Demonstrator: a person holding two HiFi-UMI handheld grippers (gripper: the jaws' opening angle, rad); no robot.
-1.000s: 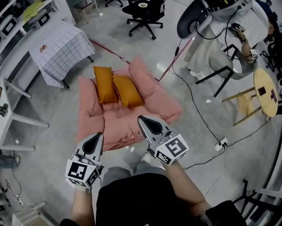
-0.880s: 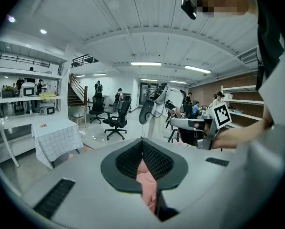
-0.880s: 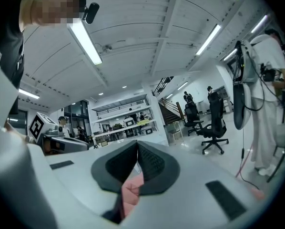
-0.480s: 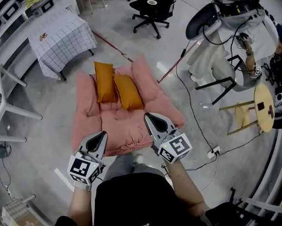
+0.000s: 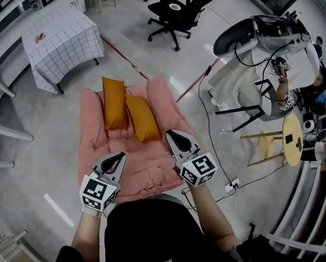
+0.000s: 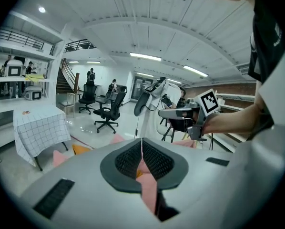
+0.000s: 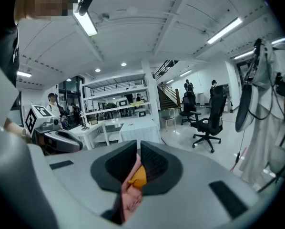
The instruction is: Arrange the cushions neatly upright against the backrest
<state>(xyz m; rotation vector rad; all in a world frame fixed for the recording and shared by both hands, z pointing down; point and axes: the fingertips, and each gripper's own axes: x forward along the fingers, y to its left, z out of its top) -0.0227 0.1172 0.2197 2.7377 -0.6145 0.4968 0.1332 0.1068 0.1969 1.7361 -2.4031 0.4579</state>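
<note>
Where the cushions lie: two orange cushions (image 5: pixel 114 102) touch side by side at the back of the pink floor sofa (image 5: pixel 92 141), the right one slanted.
Left tongs (image 5: pixel 119 157): jaws pressed together, nothing between them, over the sofa's front edge, well apart from the cushions.
Right tongs (image 5: pixel 171 135): jaws together, empty, near the slanted cushion's lower end.

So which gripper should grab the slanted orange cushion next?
Right, I'd guess. The right gripper, jaws shut, sits just beside the near end of the slanted orange cushion; the left gripper is farther back over the pink sofa.
</note>
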